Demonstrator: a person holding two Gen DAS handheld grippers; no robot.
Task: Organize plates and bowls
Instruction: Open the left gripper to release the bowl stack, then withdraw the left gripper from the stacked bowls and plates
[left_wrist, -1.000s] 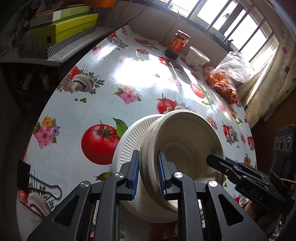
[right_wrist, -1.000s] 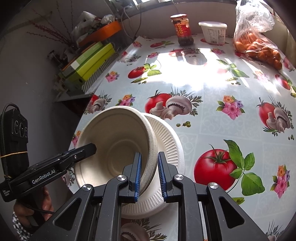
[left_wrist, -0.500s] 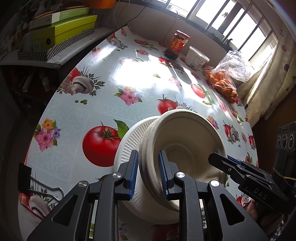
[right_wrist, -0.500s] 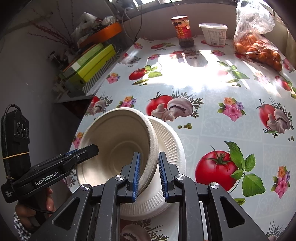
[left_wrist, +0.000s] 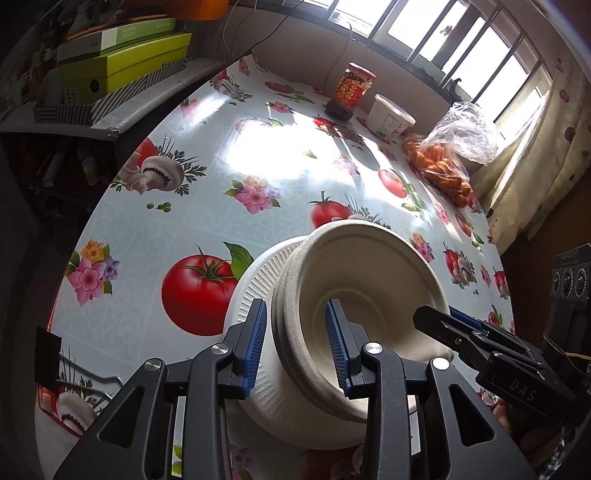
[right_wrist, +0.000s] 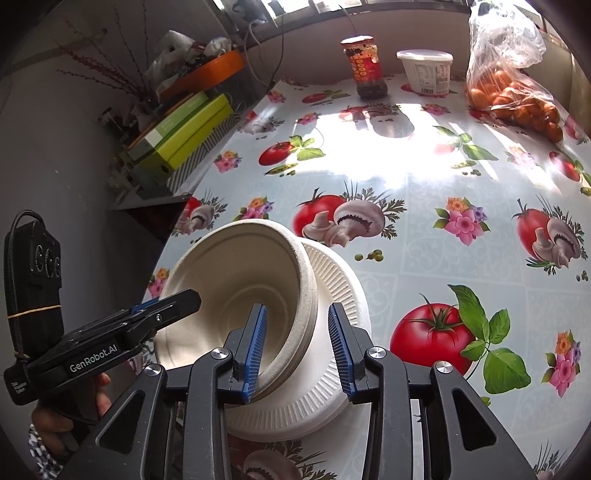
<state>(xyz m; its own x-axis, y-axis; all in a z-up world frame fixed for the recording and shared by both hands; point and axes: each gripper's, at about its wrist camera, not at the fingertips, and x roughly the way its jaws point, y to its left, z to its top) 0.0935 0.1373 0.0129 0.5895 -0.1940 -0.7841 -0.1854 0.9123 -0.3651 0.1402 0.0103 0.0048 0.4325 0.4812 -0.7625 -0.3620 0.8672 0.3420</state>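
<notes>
On my left, my left gripper (left_wrist: 295, 345) straddles the near-left rim of the nested paper bowls (left_wrist: 362, 295), its fingers (left_wrist: 255, 343) opening and clear of the rim. The bowls sit inside the ribbed white paper plate (right_wrist: 340, 332) on the table (right_wrist: 424, 229), at its near edge. On my right, my right gripper (right_wrist: 297, 349) brackets the opposite rim, its fingers likewise spreading and off it; I judge the stacking done, with only backing both grippers away left.

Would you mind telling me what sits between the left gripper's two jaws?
The rims of the stacked bowls, as the left wrist view shows; the left gripper's jaws are opening.
</notes>
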